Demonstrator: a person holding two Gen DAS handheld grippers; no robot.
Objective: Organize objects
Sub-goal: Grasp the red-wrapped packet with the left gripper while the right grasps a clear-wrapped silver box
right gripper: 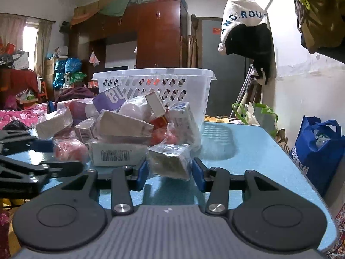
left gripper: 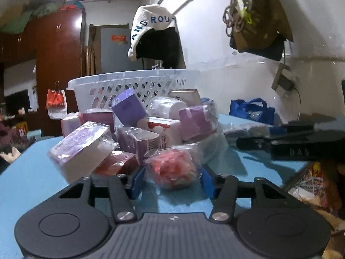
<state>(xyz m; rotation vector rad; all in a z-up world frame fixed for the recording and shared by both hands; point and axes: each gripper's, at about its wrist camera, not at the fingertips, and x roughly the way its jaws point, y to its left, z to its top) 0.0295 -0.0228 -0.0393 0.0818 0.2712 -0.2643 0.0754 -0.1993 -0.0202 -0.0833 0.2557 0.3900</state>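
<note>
A pile of plastic-wrapped soap boxes and packets (left gripper: 138,129) lies on the blue table (left gripper: 28,179) in front of a white lattice basket (left gripper: 133,84). My left gripper (left gripper: 172,179) is open, its blue pads on either side of a red wrapped packet (left gripper: 172,168) at the pile's near edge. In the right wrist view the pile (right gripper: 120,127) and basket (right gripper: 159,84) show again. My right gripper (right gripper: 170,172) is open around a small wrapped box (right gripper: 170,161) lying on the table. The left gripper (right gripper: 32,168) shows at the left edge there.
The right gripper (left gripper: 291,144) shows as a black shape at the right of the left wrist view. A blue bag (right gripper: 319,149) stands off the table's right side. A white wall (right gripper: 312,86) with hanging clothes lies to the right. The table edge (right gripper: 312,185) curves near right.
</note>
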